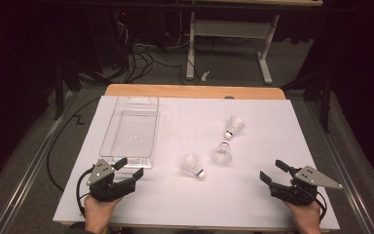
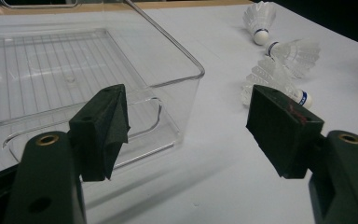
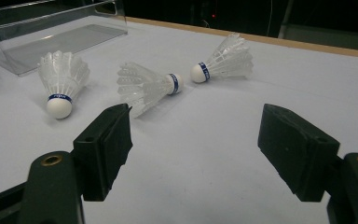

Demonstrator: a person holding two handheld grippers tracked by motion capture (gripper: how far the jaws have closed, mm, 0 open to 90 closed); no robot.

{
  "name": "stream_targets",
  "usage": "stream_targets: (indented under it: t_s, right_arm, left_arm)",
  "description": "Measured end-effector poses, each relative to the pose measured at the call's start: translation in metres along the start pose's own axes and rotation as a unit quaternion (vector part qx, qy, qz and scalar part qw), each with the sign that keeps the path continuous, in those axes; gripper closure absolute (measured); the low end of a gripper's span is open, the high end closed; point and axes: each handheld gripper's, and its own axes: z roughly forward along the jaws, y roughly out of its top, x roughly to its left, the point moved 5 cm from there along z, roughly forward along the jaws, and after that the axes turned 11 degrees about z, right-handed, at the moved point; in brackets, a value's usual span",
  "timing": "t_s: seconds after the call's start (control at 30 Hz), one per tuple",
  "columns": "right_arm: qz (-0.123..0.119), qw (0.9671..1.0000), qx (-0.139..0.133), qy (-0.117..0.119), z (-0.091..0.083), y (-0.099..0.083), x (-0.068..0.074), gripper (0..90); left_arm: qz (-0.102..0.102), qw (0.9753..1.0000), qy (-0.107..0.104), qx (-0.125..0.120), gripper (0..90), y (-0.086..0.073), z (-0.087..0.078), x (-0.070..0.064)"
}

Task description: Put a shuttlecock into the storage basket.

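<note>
Three shuttlecocks lie on the white worktop right of centre: the nearest shuttlecock (image 1: 193, 165), the middle shuttlecock (image 1: 222, 153) just right of it, and the far shuttlecock (image 1: 234, 126) beyond. They look featherlight, with skirts that crush easily; the firm cork nose seems the safer hold. The clear plastic bin (image 1: 108, 131) at far left is empty. The left gripper (image 1: 129, 169) and the right gripper (image 1: 271, 171) rest near, jaws wide open, holding nothing.

Overhead forward-down view; two low tabletop views sharing shuttlecocks (image 1: 222, 152).
</note>
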Motion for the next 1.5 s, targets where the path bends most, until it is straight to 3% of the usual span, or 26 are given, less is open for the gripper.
stream_targets:
  t_s: [0.53,1.5]
  right_arm:
    - [0.024,0.9996,-0.001,0.014,0.001,-0.001,0.001,26.0]
    - [0.022,0.9997,0.0,0.011,0.001,-0.001,0.0,25.6]
  left_arm:
    - [0.005,1.0,-0.008,0.001,30.3,0.001,0.001,-0.003]
    - [0.011,0.9994,-0.031,0.005,30.0,0.01,0.009,-0.014]
